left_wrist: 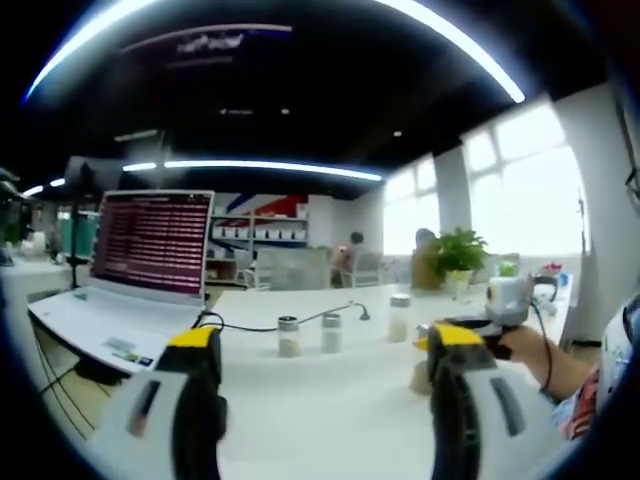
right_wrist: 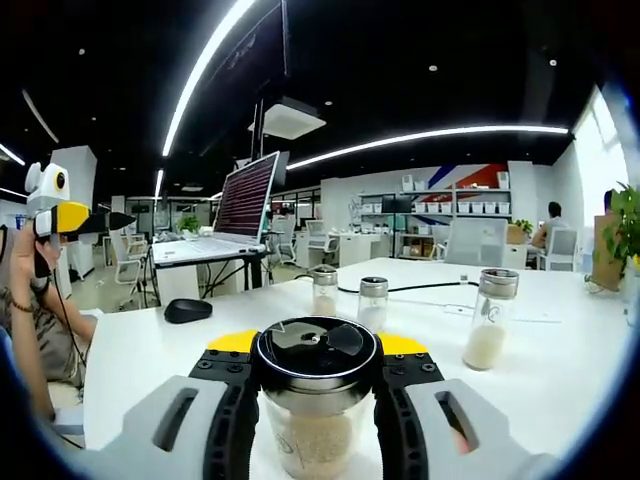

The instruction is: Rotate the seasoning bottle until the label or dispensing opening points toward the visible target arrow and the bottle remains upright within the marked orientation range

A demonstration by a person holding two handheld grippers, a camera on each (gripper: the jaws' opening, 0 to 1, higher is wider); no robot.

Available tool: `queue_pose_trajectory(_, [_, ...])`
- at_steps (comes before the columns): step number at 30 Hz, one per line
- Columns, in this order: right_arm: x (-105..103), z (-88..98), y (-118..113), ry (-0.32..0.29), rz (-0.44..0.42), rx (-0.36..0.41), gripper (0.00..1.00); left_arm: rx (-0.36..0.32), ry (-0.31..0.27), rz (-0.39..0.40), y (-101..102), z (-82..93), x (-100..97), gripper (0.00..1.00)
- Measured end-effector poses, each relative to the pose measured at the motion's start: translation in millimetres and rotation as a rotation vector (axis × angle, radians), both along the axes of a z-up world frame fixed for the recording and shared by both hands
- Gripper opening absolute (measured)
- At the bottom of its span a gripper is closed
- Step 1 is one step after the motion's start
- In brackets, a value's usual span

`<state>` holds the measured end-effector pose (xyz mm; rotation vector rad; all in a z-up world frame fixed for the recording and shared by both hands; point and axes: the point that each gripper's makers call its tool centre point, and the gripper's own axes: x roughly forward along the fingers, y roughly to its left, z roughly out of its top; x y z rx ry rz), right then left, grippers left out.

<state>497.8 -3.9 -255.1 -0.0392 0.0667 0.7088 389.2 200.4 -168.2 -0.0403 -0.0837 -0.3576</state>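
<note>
At the bottom centre of the right gripper view, the right gripper pinches the seasoning bottle, upright above the white table. At lower centre of the left gripper view, the left gripper is spread wide, level over the table, holding nothing; three other bottles stand mid-frame.

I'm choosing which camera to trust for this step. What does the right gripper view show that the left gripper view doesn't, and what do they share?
Right gripper view: the right tool shut on a seasoning bottle, its black lid facing the camera, plus a black mouse on the table.

Left gripper view: the left tool open with nothing between its jaws, and a potted plant at the table's far end.

Both: the white table, the open laptop, the black cable, and three other standing bottles.
</note>
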Motion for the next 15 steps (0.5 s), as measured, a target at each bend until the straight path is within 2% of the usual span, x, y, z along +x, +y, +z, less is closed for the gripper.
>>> queue_pose_trajectory(12, [-0.1, 1.1, -0.5, -0.019, -0.008, 0.010, 0.44, 0.002, 0.007, -0.009, -3.8, -1.7, 0.0, 0.90])
queue_pose_trajectory(14, [4.5, 1.8, -0.5, -0.032, -0.014, 0.008, 0.48, 0.003, 0.003, -0.009, -2.9, -0.9, -0.7, 0.90])
queue_pose_trajectory(15, [7.3, 2.4, -4.6, -0.034, -0.041, 0.003, 0.56, 0.003, 0.004, -0.007, -2.2, -0.8, -0.7, 0.90])
